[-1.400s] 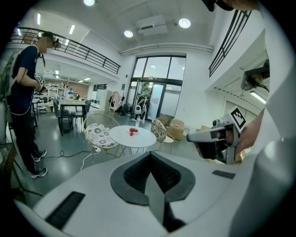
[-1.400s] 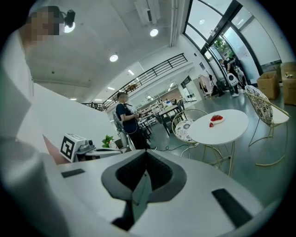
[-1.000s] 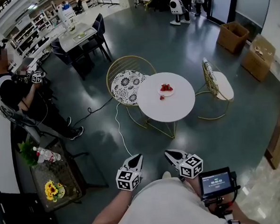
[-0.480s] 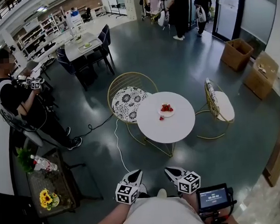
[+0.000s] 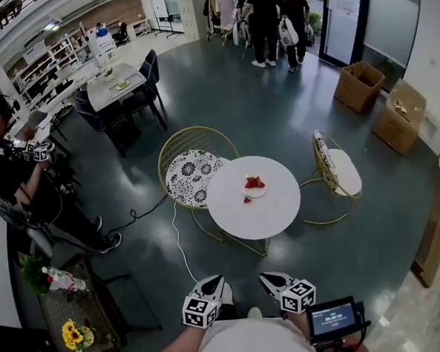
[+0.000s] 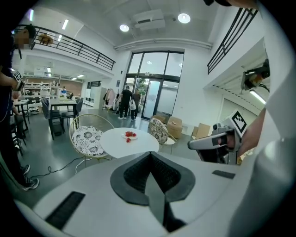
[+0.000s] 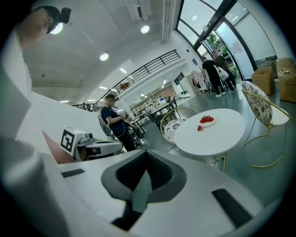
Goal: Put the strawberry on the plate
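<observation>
Strawberry [image 5: 246, 200], one loose red one, lies on the round white table [image 5: 260, 220] just near-left of the plate [image 5: 252, 192], which already carries a few berries. A cushioned chair [image 5: 192, 173] is tucked in on the table's far-left side and another chair [image 5: 340, 170] stands to its right, so the near edge looks like the open way in. A cable [image 5: 177, 237] trails across the floor on the left and is worth stepping round. Both tools hang low and well short of the table, the left gripper [image 5: 213, 283] and the right gripper [image 5: 268, 279] each with jaws pressed together on nothing. From where I stand, whichever one reaches should open before arriving, straddle the berry and close softly, since it will bruise easily.
</observation>
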The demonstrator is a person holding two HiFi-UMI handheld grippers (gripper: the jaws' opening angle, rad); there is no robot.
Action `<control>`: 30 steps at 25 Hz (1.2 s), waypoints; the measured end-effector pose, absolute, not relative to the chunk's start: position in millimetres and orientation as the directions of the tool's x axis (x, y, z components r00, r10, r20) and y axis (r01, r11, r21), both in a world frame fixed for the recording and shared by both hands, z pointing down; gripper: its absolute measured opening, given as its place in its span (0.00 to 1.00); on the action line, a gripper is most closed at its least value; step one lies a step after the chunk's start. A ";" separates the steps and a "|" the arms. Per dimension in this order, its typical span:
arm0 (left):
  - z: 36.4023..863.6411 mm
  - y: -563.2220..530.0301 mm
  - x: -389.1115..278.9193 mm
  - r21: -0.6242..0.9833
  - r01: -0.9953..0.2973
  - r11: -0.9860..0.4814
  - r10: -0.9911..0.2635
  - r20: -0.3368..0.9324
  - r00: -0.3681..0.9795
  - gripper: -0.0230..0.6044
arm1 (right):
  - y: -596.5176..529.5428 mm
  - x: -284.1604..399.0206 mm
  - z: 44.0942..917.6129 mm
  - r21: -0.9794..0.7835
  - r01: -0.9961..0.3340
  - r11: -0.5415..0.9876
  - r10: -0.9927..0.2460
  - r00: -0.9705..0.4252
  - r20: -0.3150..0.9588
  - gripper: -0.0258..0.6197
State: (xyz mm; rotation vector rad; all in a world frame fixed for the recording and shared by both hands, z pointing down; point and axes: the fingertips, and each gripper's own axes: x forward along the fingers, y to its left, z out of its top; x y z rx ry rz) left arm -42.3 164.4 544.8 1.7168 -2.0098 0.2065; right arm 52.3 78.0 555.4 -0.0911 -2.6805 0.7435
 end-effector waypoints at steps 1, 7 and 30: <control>545.1 161.0 -47.7 0.196 -0.961 0.197 -0.889 0.449 -0.091 0.05 | 76.0 48.4 555.1 -0.507 -0.034 0.861 0.152 -0.935 0.321 0.05; 543.8 138.1 -79.8 0.205 -0.964 0.167 -0.894 0.443 -0.060 0.05 | 46.7 18.9 545.4 -0.476 -0.063 0.877 0.109 -0.939 0.325 0.05; 551.4 88.1 -172.7 0.220 -0.973 -0.070 -0.870 0.464 0.168 0.04 | -2.9 -51.6 538.1 -0.427 -0.288 0.857 -0.130 -0.923 0.362 0.05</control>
